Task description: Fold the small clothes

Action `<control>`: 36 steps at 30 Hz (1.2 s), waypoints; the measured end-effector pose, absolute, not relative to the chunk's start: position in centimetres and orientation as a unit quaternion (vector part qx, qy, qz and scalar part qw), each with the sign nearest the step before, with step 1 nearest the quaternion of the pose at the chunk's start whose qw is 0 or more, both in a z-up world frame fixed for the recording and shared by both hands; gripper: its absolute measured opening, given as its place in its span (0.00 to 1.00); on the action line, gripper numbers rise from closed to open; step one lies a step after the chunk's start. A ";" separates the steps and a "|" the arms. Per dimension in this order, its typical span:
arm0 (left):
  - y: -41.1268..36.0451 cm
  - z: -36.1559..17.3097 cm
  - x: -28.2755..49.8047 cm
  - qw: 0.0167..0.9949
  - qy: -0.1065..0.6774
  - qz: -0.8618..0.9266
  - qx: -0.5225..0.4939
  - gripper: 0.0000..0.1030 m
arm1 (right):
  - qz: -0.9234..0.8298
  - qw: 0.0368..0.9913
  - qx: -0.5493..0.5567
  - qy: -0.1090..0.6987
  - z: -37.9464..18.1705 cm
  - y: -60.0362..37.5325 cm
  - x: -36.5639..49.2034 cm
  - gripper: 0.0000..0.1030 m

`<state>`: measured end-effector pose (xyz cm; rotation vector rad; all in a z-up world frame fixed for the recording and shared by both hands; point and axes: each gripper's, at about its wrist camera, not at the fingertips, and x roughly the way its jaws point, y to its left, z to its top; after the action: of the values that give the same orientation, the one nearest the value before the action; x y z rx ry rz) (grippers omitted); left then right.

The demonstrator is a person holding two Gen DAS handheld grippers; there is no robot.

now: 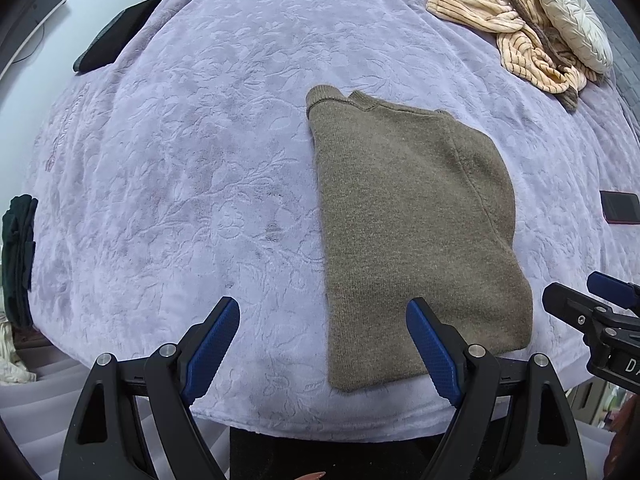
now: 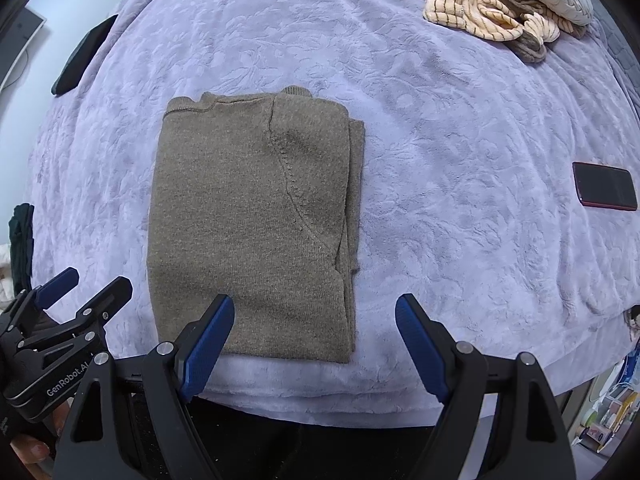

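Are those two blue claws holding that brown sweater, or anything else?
Nothing is held. The left claw and the right claw both stand open above the bed, with the folded brown sweater lying loose below them.

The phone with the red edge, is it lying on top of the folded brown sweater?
No, the phone lies on the lavender blanket, well off to the right of the folded brown sweater and not touching it.

A lavender embossed blanket (image 1: 200, 160) covers the bed beneath pale walls.
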<state>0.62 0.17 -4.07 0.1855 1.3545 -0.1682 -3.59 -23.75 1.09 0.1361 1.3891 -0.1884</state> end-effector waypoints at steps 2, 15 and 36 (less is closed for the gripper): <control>0.2 -4.1 0.5 0.772 0.625 -0.077 0.087 0.84 | -0.085 0.762 0.065 0.639 1.1 -23.7 -3.6 0.83; 0.1 -4.0 0.1 0.772 0.624 -0.077 0.093 0.84 | -0.083 0.761 0.071 0.640 0.8 -23.7 -4.0 0.83; 0.0 -4.1 -0.3 0.769 0.628 -0.076 0.096 0.84 | -0.084 0.761 0.072 0.640 0.9 -23.5 -4.3 0.83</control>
<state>-0.30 0.02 -4.15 0.2091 1.3623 -0.1654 -4.35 -23.53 0.94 0.1556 1.3922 -0.1822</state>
